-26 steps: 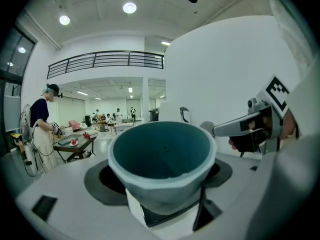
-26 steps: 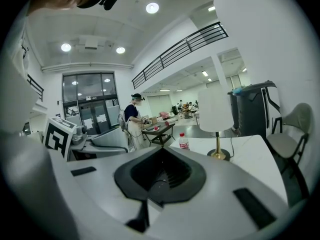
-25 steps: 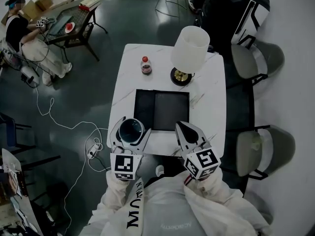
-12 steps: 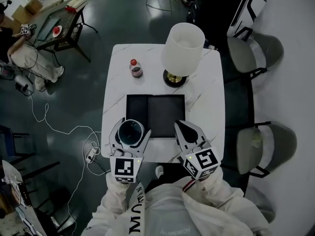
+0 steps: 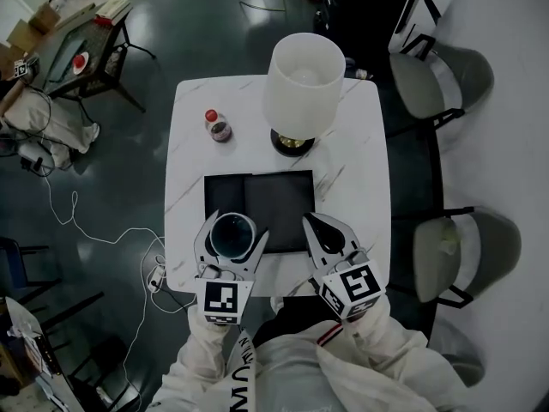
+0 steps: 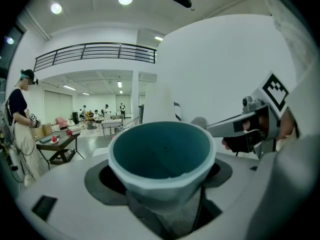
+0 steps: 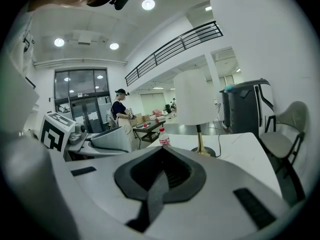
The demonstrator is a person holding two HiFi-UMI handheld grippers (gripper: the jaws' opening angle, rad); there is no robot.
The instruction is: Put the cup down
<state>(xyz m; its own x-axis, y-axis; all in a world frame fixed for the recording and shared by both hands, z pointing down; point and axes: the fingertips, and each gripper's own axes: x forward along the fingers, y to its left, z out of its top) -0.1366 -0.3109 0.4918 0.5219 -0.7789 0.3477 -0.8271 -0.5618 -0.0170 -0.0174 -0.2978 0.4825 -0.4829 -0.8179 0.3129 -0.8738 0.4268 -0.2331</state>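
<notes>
A pale cup with a dark teal inside sits upright between the jaws of my left gripper, which is shut on it. It hangs over the near left corner of a black mat on the white marble table. The left gripper view shows the cup filling the middle, clasped at its base. My right gripper is shut and holds nothing, over the mat's near right edge. In the right gripper view its jaws meet in a closed seam.
A white-shaded lamp on a brass base stands at the table's far middle. A small red-capped bottle is at the far left. Two grey chairs stand right of the table. Cables trail on the floor at left.
Both grippers have shifted forward over the table, and the cup now overlaps the mat's near left corner. Neither gripper's hold has changed.
</notes>
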